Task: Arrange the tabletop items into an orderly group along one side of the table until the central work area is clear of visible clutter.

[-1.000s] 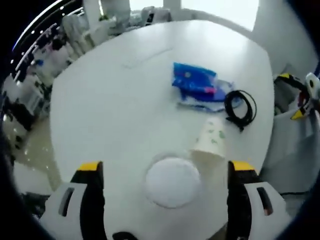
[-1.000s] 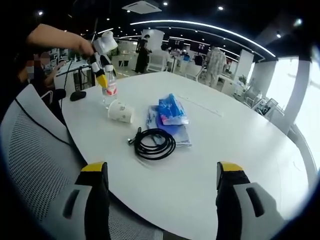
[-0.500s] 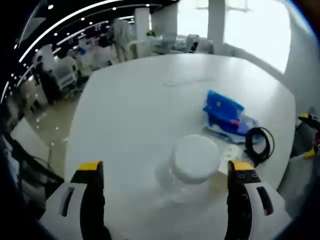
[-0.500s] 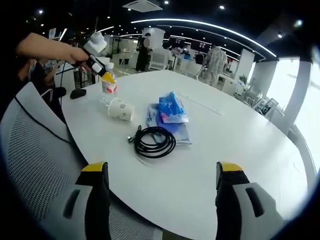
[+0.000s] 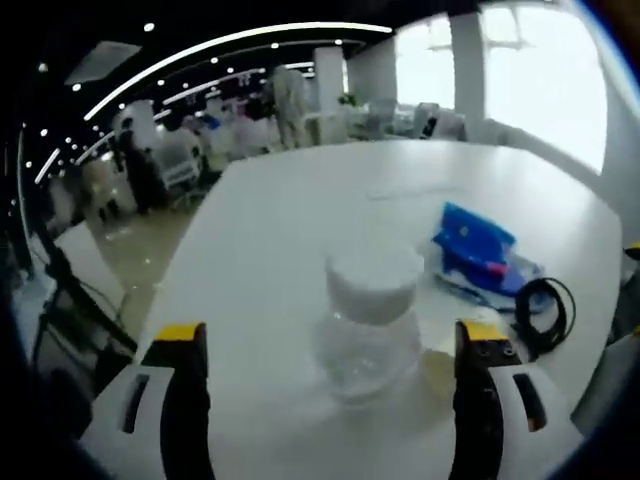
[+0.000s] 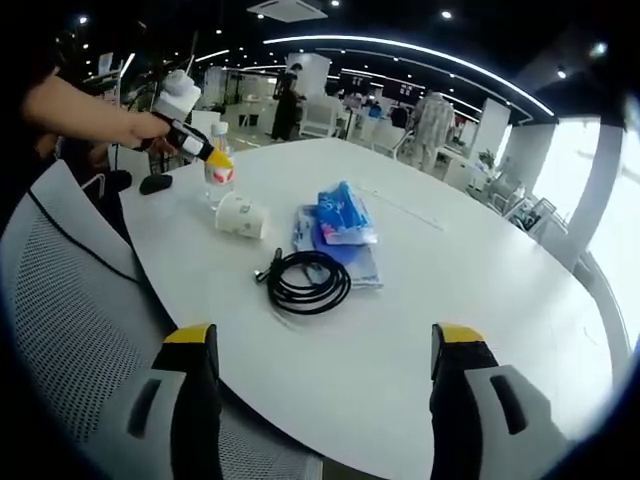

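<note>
Left gripper view now levels with the bottle (image 5: 370,320), both jaws spread wide.

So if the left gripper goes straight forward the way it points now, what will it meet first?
Most likely the clear plastic water bottle with the white cap. It stands on the white table between the open jaws of the left gripper, directly ahead. How far ahead is hard to judge.
</note>
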`<state>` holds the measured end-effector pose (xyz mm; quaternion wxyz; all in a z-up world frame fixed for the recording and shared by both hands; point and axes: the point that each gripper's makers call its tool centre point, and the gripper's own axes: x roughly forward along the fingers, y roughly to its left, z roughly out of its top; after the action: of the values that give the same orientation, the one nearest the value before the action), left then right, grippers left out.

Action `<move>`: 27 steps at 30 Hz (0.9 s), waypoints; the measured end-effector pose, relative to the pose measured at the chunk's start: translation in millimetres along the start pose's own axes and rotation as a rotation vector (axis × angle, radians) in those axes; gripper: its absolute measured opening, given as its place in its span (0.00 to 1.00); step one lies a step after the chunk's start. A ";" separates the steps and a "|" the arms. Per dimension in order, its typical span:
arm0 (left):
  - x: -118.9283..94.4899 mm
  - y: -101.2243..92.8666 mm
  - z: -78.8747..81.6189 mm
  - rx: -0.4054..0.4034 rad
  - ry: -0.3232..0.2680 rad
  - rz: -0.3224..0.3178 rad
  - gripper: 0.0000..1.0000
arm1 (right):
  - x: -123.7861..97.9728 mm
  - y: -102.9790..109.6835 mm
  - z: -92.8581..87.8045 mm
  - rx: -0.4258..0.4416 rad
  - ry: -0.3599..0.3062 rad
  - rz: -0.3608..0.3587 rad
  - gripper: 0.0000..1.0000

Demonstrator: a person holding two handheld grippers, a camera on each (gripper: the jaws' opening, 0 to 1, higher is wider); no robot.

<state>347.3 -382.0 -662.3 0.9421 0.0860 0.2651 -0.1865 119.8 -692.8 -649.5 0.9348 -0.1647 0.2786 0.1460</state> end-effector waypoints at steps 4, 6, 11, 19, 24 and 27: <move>1.3 -8.7 -8.5 -0.024 -0.003 0.009 0.93 | 0.1 -0.3 -0.2 -0.003 0.002 -0.002 0.87; 2.1 -11.5 -10.7 -0.046 -0.005 0.010 0.91 | 0.0 -0.9 -0.5 -0.005 0.003 -0.004 0.87; 10.2 -15.4 -17.9 -0.156 -0.011 0.026 0.80 | -0.3 -2.7 -0.7 -0.005 0.004 -0.011 0.86; 15.7 -2.0 -6.5 -0.261 -0.054 0.093 0.63 | -0.3 -4.6 -1.6 -0.008 0.010 -0.017 0.85; 19.6 -0.8 -7.9 -0.308 -0.034 0.110 0.60 | 0.1 -4.5 -3.2 -0.016 0.019 -0.015 0.84; 22.6 -0.9 -5.9 -0.321 -0.035 0.113 0.58 | 0.3 -4.8 -3.6 -0.018 0.021 -0.016 0.84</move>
<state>362.0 -388.2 -679.4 0.9571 -0.0542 0.2700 -0.0899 120.2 -698.5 -651.4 0.9315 -0.1766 0.2858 0.1392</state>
